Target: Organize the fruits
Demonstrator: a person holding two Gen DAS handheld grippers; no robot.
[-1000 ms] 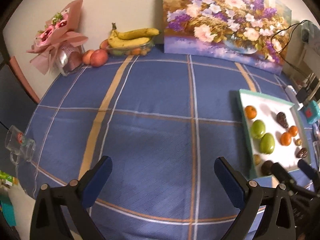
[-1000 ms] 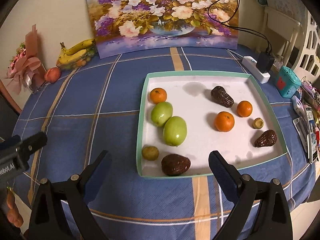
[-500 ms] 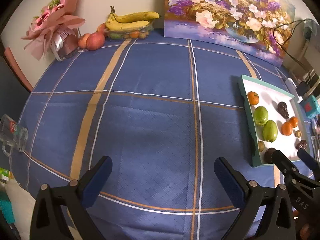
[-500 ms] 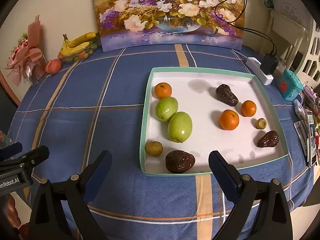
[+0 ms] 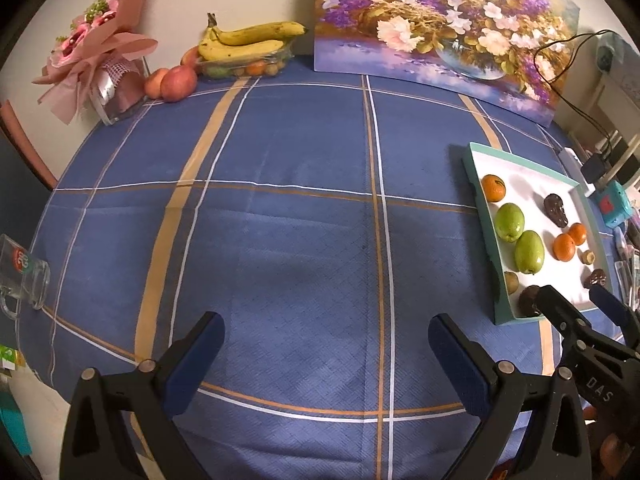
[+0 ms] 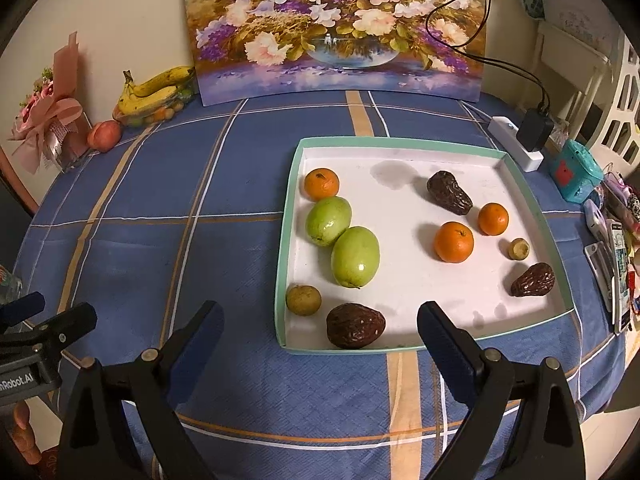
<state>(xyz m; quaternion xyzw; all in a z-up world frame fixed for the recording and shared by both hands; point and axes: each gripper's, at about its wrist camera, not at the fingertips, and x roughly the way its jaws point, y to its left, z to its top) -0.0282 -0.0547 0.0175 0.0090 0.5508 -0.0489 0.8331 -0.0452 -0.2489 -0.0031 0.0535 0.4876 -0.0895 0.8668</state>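
My right tool [image 6: 320,330] hung wide and empty over the bench [image 6: 160,240], just short of the tray [image 6: 282,280]; my left tool [image 5: 326,338] gaped too. Nearest lay a wrinkled dark fruit [image 6: 355,325], probably soft: pinch its middle gently. Beyond, two green fruits [image 6: 355,256], likely firm, smooth and prone to slip.

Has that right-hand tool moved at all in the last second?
Yes. The right tool has drawn back from the tray, which now sits higher and smaller in its view.
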